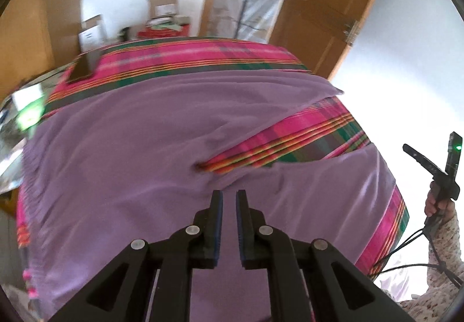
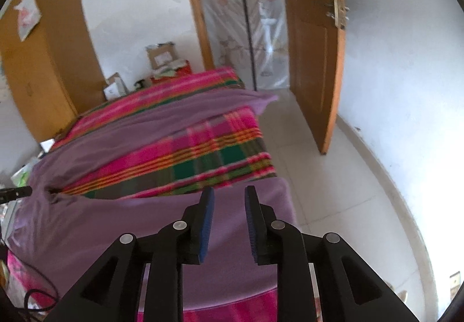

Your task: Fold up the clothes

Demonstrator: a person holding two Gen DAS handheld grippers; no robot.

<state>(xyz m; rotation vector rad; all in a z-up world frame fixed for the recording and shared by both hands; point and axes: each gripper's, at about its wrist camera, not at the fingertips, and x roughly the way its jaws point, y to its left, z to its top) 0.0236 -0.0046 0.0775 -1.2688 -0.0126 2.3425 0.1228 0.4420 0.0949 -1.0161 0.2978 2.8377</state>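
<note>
**A:** Left wrist view first: your biggest thing is the bed (image 1: 203, 56) under its pink plaid cover, and the purple trousers (image 1: 130, 148) lie spread across nearly all of it. I'd say they are laid out flat so the legs can be brought together cleanly.

**B:** How do the trousers look to you?

**A:** Soft, thin, lilac cloth with shallow wrinkles. The two legs fork from the crotch near the middle and run out toward 2 and 4 o'clock, with a wedge of plaid showing between them. From the right wrist view the far leg's cuff (image 2: 265, 98) hangs just past the bed's edge at 12 o'clock.

**B:** And my tools?

**A:** Your left gripper (image 1: 229, 195) hovers over the seat of the trousers at 6 o'clock, its fingers a narrow slit apart with nothing between them. Your right gripper (image 2: 229, 191) sits above the near leg, fingers parted wider, also empty. Whether these legs lie waiting to be folded or were just shaken out again, one look can't settle.
</note>
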